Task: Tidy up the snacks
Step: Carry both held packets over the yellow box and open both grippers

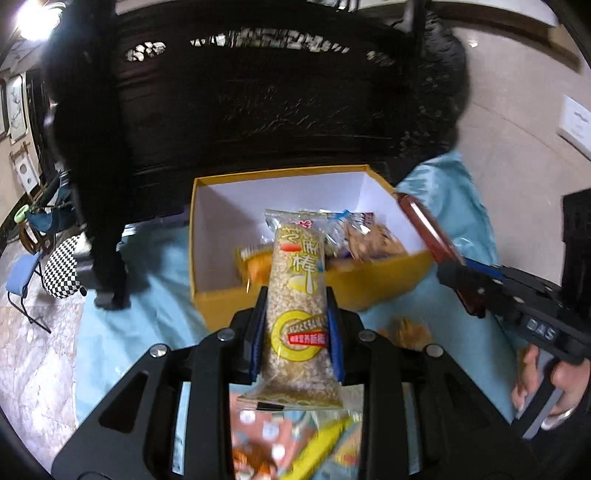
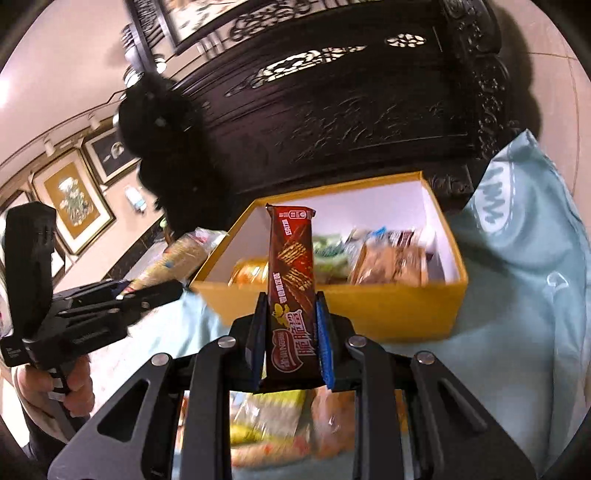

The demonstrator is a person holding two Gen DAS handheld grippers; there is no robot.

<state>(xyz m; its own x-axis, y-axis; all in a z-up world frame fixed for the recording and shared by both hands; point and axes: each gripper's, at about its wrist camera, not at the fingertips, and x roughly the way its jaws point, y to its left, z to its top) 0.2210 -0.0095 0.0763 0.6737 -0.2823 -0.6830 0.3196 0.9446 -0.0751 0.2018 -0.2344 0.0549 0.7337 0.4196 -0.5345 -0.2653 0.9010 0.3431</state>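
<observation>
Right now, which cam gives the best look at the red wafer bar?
Right wrist. The red wafer bar stands centred between the right gripper fingers, label readable, against the yellow box. Left wrist shows it only obliquely at the right edge, a thin reddish strip above the box wall.

A large dark carved wooden cabinet [image 1: 258, 110] with pierced fretwork along its top fills the background, standing on a pale marbled tile floor [image 1: 33, 354]. To its left, beige walls [image 2: 48, 92] carry framed pictures [image 2: 72, 201] lit by small ceiling spotlights, and a bright lamp [image 1: 37, 18] glares in the upper corner. Near the floor at far left stand a blue folding chair [image 1: 22, 280] and a black-and-white checkered cushion [image 1: 62, 271], while a light blue cloth [image 2: 517, 295] covers the near surface
</observation>
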